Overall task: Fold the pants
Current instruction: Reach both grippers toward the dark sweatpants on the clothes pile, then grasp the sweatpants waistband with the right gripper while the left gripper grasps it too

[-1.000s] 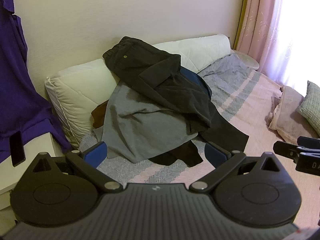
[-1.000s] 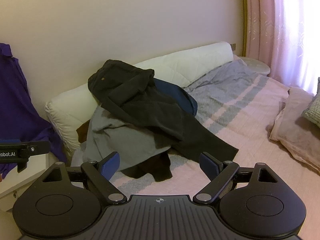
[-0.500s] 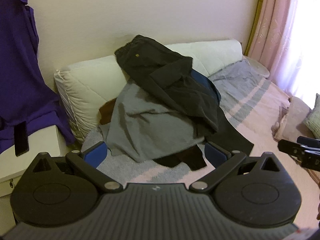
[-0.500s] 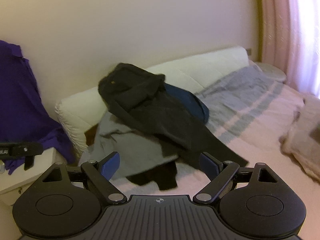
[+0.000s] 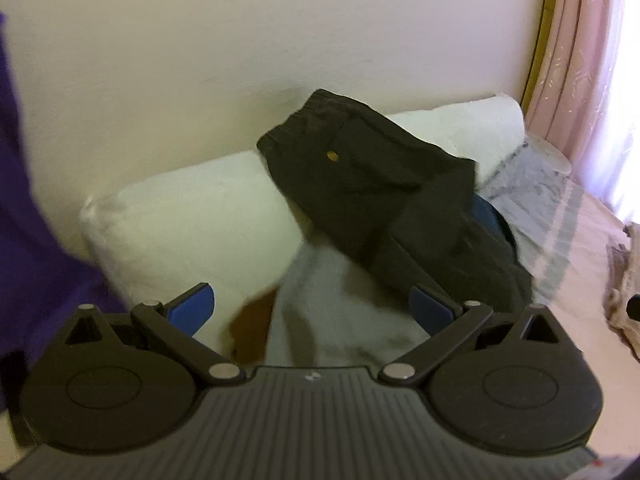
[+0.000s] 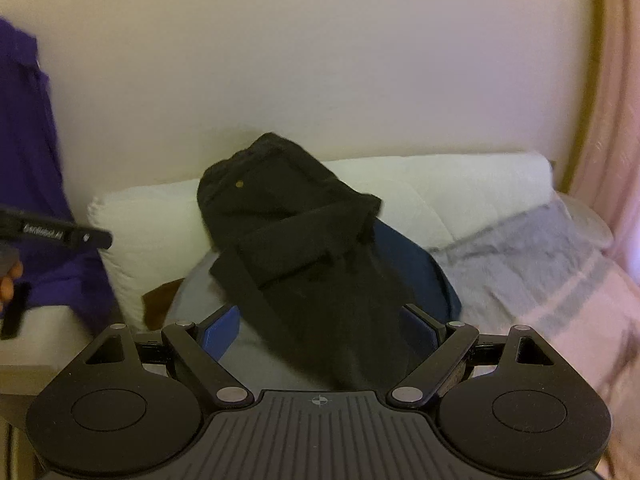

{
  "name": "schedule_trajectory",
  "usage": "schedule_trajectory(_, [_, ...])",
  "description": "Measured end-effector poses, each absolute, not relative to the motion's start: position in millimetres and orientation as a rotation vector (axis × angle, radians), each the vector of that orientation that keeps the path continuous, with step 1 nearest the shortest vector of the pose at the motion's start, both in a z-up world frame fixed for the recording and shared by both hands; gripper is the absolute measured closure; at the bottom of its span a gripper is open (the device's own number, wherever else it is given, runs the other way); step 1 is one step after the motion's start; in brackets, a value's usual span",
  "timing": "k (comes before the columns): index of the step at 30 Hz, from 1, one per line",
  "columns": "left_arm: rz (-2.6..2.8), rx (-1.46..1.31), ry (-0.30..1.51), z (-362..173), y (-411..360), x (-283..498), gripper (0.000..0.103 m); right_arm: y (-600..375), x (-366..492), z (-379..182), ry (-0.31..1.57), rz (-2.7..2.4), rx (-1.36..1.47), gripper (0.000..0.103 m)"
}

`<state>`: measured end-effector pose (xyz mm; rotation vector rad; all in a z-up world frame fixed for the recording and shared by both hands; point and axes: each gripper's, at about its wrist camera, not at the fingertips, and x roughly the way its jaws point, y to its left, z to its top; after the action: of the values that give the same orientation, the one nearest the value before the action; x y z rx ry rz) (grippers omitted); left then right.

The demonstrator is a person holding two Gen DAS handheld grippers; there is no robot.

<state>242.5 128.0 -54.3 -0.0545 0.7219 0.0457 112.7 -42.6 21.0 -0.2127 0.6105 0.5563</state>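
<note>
Pants (image 5: 372, 184) unfolded, heaped on clothes pile against pillow (image 5: 188, 216) at 12 o'clock. Left gripper (image 5: 310, 310) and right gripper (image 6: 320, 328) spread wide, empty. Nothing grasped; all folding left.

The black pants (image 5: 372, 184) are showing as matt woven cloth with one small shiny brass-coloured button, draping over the quilted white pillow (image 5: 192, 216) at the bed's head edge. The grey garment (image 5: 340, 304) beneath is looking like soft, smooth cloth. The left gripper (image 5: 310, 306) is showing matt black plastic, ribbed on the body, with blue pads (image 5: 192, 308) and bright metal pivots. The curtain (image 5: 580, 60) is looking like thin pink patterned cloth.
</note>
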Motion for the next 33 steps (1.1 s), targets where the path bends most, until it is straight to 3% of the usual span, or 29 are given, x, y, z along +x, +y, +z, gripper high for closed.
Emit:
schedule_trajectory(9, [0.002,0.025,0.728,-98,188,368,0.001,105,221,-40,0.548,0.758,-0.455,0.019])
schedule_trajectory(20, [-0.080,-0.099,0.718,-117,242,423,0.001,243,284,-146,0.462,0.823,-0.823,0.021])
schedule_trajectory(21, [-0.078,-0.110,0.717,-117,245,424,0.001,248,285,-153,0.443,0.806,-0.863,0.028])
schedule_trajectory(23, [-0.081,-0.121,0.715,-116,249,424,0.001,244,291,-148,0.438,0.777,-0.836,0.067])
schedule_trajectory(25, [-0.080,-0.120,0.712,-112,251,420,0.001,229,292,-129,0.455,0.802,-0.746,0.093])
schedule_trajectory(33, [-0.132,-0.204,0.628,-86,242,402,0.001,97,320,1,0.431,0.681,-0.235,0.098])
